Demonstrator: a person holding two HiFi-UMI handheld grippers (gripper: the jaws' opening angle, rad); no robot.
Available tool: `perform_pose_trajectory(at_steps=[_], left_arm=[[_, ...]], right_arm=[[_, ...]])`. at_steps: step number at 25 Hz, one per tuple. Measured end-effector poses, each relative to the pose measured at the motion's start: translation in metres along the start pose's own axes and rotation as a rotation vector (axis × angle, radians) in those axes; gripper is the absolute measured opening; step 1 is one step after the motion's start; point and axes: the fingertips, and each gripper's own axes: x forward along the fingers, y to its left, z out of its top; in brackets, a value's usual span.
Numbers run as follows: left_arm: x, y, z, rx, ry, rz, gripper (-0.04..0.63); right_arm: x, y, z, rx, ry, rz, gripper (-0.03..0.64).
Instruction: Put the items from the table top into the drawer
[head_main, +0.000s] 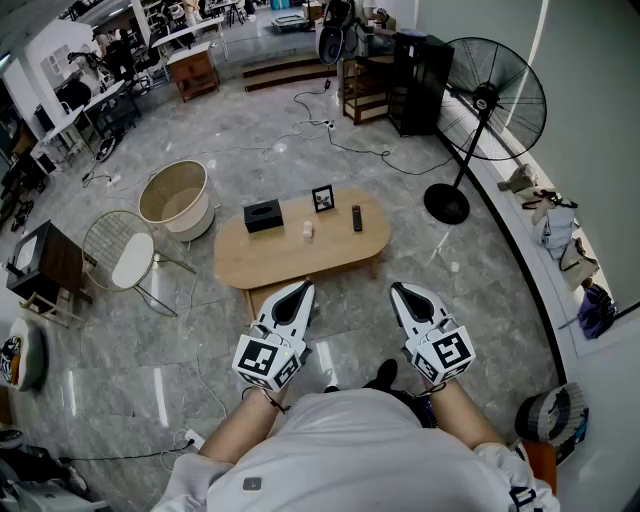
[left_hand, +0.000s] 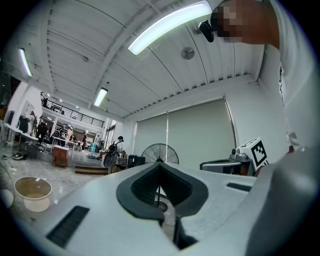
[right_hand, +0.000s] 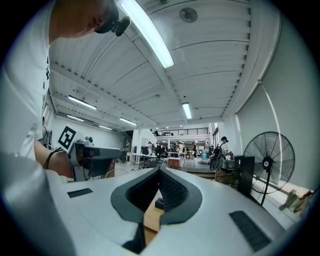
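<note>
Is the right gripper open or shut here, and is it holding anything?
Shut and empty. In the right gripper view, the right gripper has its jaws meeting at the tips, with nothing clamped between them.

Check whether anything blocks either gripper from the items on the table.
Nothing visible does. The left gripper and right gripper hang shut and empty short of the table. The black box, white item, picture frame and remote lie apart on its top, uncovered.

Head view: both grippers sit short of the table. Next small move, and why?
Probably step toward the table: the left gripper and right gripper are both shut, empty and short of it, while the black box, remote and picture frame sit on top.
</note>
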Motion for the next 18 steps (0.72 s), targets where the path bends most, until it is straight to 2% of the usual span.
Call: perform_pose_trajectory(at_steps=[9, 18], left_arm=[[0.032, -0.003, -0.008, -0.001, 0.017, 0.006, 0.009], [0.093, -0.012, -0.014, 0.003, 0.027, 0.025, 0.009]], right_arm=[[0.004, -0.032, -0.01, 0.021, 0.004, 0.006, 0.026], [0.012, -0.092, -0.014, 0.031, -0.012, 0.051, 0.026]])
